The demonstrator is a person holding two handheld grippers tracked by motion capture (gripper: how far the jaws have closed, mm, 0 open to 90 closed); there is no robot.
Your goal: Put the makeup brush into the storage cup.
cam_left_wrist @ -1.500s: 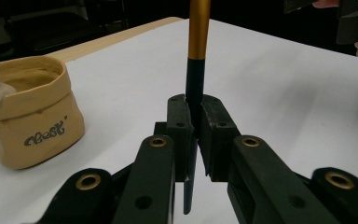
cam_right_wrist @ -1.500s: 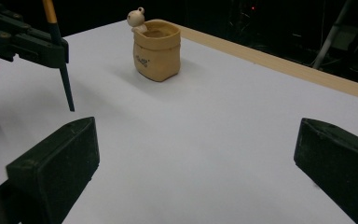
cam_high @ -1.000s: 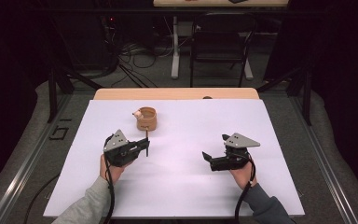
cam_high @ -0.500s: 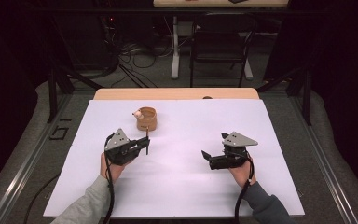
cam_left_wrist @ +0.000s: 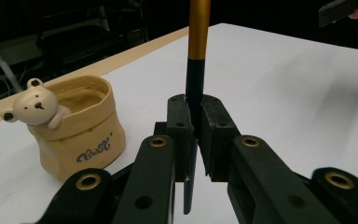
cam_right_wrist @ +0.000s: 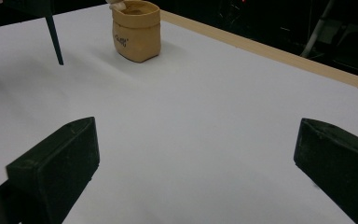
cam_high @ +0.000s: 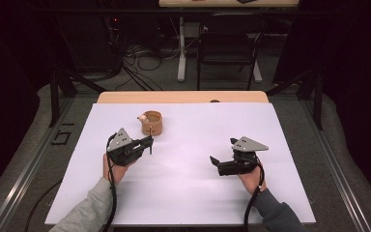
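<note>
My left gripper [cam_left_wrist: 195, 116] is shut on a dark blue pen [cam_left_wrist: 198, 46] with a gold upper part, held upright between the pads. In the high view the left gripper [cam_high: 149, 141] hovers at the table's left middle, with the pen [cam_high: 150, 149] pointing down just short of a tan fabric holder [cam_high: 152, 123]. The holder [cam_left_wrist: 81, 135] is open at the top and has a small bear figure [cam_left_wrist: 35, 105] on its rim. My right gripper [cam_high: 223, 151] stands open over the right half, with nothing between its jaws [cam_right_wrist: 191, 154]. From the right gripper view, the holder [cam_right_wrist: 136, 32] and the pen's tip [cam_right_wrist: 53, 35] lie far off.
A white sheet [cam_high: 188, 193] covers the table, with a strip of bare wood [cam_high: 183, 96] along the far edge. Beyond the table are a dark chair [cam_high: 227, 48], table legs and floor cables. A metal rail [cam_high: 34, 159] runs along the left side.
My left gripper with the pen has shifted slightly toward the holder. The right gripper has stayed in place.
</note>
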